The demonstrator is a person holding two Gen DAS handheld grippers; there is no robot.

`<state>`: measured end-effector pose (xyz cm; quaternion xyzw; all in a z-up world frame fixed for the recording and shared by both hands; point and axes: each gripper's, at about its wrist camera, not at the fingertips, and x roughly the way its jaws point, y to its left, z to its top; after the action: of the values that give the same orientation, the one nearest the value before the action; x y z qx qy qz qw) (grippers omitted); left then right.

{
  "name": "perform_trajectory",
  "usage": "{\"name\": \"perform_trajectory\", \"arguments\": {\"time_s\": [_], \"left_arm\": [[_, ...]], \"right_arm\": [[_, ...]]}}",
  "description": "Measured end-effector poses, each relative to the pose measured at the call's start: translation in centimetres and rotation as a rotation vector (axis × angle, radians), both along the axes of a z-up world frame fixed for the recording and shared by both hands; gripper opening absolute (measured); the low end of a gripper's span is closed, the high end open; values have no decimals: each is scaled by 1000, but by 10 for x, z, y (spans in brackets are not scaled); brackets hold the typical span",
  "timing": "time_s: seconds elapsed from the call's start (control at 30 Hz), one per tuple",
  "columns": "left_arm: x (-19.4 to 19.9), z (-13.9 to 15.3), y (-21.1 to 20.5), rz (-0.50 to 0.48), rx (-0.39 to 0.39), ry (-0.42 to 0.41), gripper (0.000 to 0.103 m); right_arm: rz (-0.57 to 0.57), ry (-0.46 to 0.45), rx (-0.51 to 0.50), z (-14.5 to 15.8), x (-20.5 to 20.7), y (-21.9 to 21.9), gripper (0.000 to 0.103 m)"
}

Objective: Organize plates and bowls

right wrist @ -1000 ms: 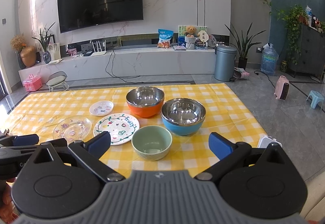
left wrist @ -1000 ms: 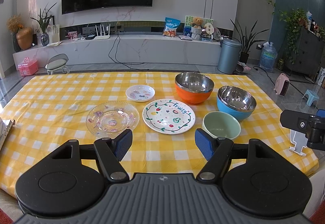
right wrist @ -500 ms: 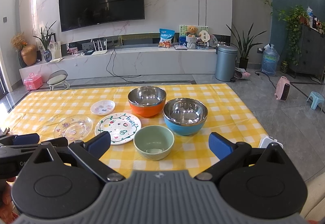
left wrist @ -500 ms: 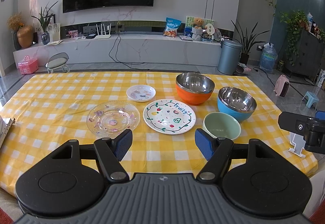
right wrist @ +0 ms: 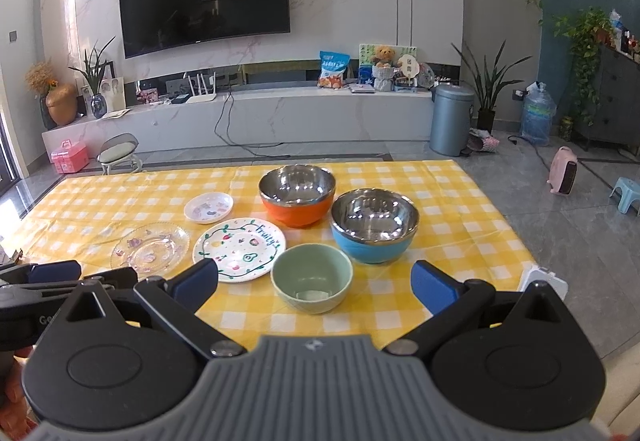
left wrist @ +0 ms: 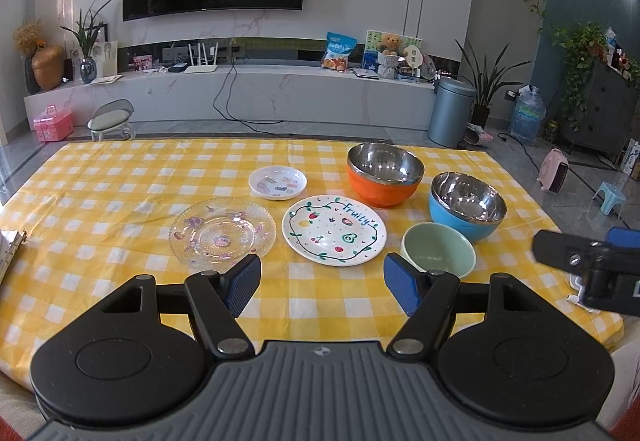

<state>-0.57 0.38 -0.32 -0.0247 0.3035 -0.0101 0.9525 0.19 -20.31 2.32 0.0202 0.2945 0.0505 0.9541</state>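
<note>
On the yellow checked tablecloth lie a clear glass plate, a white "Fruity" plate and a small white saucer. To their right stand an orange steel-lined bowl, a blue steel-lined bowl and a small green bowl. My left gripper is open and empty, near the table's front edge, short of the plates. My right gripper is open and empty, just in front of the green bowl; the blue bowl and orange bowl stand beyond.
A ring binder lies at the table's left edge. A white phone stand sits at the right front corner. Beyond the table are a TV console, a grey bin and a small stool.
Both grippers have crept slightly forward toward the dishes. Both stay open and nothing on the table has moved.
</note>
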Motion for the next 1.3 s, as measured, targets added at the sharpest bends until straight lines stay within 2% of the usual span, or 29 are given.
{"name": "perform_trajectory", "arguments": {"time_s": [0.17,0.23,0.4,0.5,0.63,0.77,0.83,0.97,1.0,1.1,1.17,1.23,1.3], "left_arm": [[13,-4,12,-8,-15,29,77],[20,-6,20,0,-27,47,70],[40,-12,40,12,-68,98,60],[52,-17,48,7,-89,120,48],[66,-25,60,11,-108,148,33],[80,-33,76,36,-126,179,24],[86,-37,84,50,-131,194,15],[99,-44,102,85,-121,217,5],[103,-45,107,97,-119,223,5],[113,-50,126,135,-140,236,4],[119,-54,141,175,-165,241,9],[126,-59,156,206,-190,247,22],[131,-64,168,233,-222,252,25]], "right_arm": [[18,53,54,-10,19,9,100],[26,70,62,-15,28,15,100],[43,100,80,-33,49,28,98],[30,120,87,-44,62,31,88],[42,160,126,-57,81,36,81],[98,168,152,-66,95,52,68],[129,175,172,-71,103,62,62],[194,203,202,-81,120,83,43],[212,209,215,-84,124,89,37],[245,249,258,-95,140,105,31],[254,269,289,-103,148,115,31],[257,294,319,-111,157,125,31],[252,315,349,-120,165,135,31]]}}
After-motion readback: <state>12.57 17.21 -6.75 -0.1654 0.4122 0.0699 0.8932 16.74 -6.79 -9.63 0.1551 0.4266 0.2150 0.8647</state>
